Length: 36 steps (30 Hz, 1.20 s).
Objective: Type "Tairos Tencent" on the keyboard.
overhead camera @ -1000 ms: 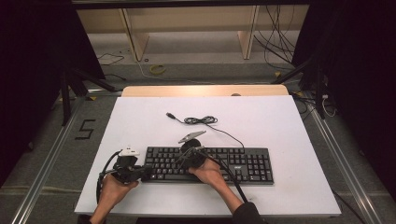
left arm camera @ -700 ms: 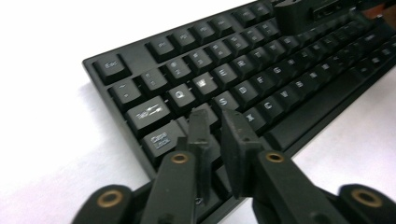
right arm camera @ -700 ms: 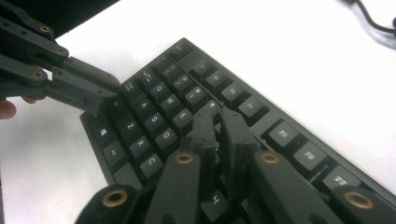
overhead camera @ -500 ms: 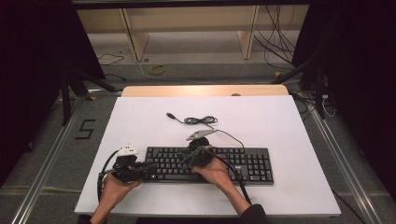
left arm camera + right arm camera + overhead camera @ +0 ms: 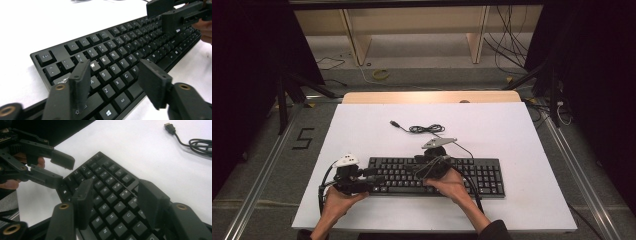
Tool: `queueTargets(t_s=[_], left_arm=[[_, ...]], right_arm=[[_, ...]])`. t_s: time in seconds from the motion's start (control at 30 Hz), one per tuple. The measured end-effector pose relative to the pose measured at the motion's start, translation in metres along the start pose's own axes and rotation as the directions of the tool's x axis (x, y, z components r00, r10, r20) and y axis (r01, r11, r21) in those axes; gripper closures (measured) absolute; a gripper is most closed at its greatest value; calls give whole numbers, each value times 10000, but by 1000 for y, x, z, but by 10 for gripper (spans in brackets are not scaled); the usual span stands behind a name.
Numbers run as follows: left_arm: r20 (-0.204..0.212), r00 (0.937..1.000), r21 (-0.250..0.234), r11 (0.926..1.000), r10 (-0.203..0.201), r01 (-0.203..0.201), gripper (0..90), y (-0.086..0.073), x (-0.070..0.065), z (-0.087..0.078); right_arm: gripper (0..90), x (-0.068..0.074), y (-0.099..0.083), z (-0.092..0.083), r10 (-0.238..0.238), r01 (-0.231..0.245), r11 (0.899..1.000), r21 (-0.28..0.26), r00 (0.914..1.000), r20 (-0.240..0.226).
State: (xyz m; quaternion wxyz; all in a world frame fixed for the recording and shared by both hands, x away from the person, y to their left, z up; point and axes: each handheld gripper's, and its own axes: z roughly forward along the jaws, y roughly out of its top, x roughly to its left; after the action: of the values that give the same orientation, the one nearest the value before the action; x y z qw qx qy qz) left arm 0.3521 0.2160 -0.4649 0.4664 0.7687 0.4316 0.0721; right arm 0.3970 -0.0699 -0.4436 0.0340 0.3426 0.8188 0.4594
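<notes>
Keyboard (image 5: 437,176) lies on the white counter (image 5: 512,135); left gripper (image 5: 377,177) and right gripper (image 5: 412,170), jaws just opened, released above its keys.

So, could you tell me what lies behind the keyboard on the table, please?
Behind the keyboard its black cable lies coiled on the white table, its plug free. The right hand-held gripper covers where the cable meets the keyboard.

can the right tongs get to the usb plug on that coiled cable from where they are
Probably yes. The right tongs hang open over the keyboard, and the usb plug lies on bare white table just beyond it, nothing between.
</notes>
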Motion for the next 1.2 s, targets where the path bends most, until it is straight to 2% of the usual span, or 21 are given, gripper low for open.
queueTargets(t_s=[0.23,0.5,0.87,1.1,1.2], left_arm=[[46,10000,-199,9998,9,-8,362,0,0,3],[34,10000,-271,9996,-16,17,365,0,2,4],[-161,9998,47,9999,-123,123,488,0,7,7],[-238,9997,267,9996,-66,72,596,0,8,8],[-306,9995,474,9989,-31,46,670,1,8,8]], right_arm=[[428,-4,-2,-5,29,-28,10000,-53,9999,103],[411,-7,-4,-6,23,-24,10000,11,9997,241],[405,-12,-6,-10,87,-88,10000,32,9992,401],[414,-14,-6,-11,105,-109,9999,76,9989,452],[434,-15,-6,-11,62,-68,9999,130,9988,480]])
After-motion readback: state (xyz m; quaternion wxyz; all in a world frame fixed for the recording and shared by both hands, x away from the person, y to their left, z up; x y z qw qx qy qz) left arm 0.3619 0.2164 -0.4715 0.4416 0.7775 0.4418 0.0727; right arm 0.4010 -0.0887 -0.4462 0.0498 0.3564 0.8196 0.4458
